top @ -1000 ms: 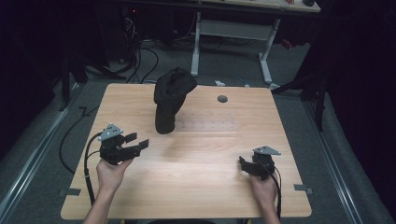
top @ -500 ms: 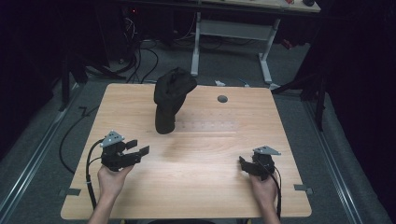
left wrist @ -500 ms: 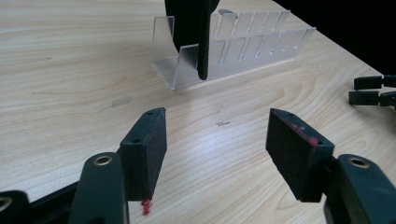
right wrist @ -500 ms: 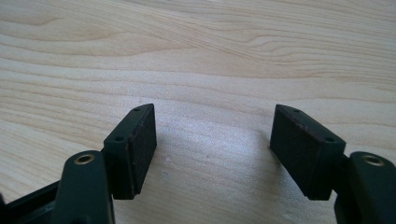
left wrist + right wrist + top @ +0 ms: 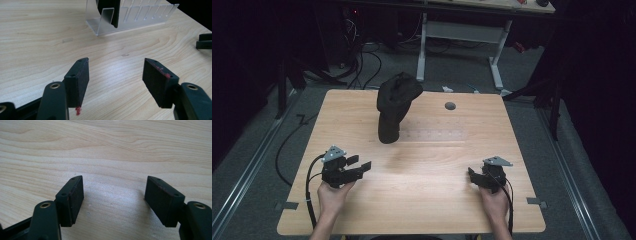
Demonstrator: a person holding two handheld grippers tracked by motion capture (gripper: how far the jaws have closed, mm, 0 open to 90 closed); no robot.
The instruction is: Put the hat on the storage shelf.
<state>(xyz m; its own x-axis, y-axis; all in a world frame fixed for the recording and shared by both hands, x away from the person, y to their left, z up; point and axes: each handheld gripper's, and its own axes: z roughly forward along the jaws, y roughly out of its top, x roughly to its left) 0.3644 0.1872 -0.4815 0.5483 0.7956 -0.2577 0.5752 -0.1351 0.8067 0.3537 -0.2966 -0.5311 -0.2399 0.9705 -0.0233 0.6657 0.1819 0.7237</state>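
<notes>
A black cap-like fabric object [image 5: 394, 105] stands upright at the middle back of the wooden table [image 5: 432, 200]. In the left gripper view its lower part [image 5: 108, 11] rests in a clear slotted plastic rack [image 5: 140, 15]. My left gripper [image 5: 359, 163] is held low over the near left of the table, well short of the rack, with its jaws open [image 5: 116, 71] and empty. My right gripper [image 5: 471, 174] hovers at the near right, also open [image 5: 113, 188], with bare wood between its pads. The right gripper's jaws show at the left gripper view's right edge [image 5: 204, 41].
A small round grey grommet [image 5: 450, 105] sits in the table top at the back right. Cables [image 5: 362, 55] and desk legs [image 5: 497, 65] lie on the floor beyond the far edge. Bare wood spreads between the two grippers.
My left gripper has drawn back toward the near edge of the table, away from the black object. The right gripper has stayed in place.
</notes>
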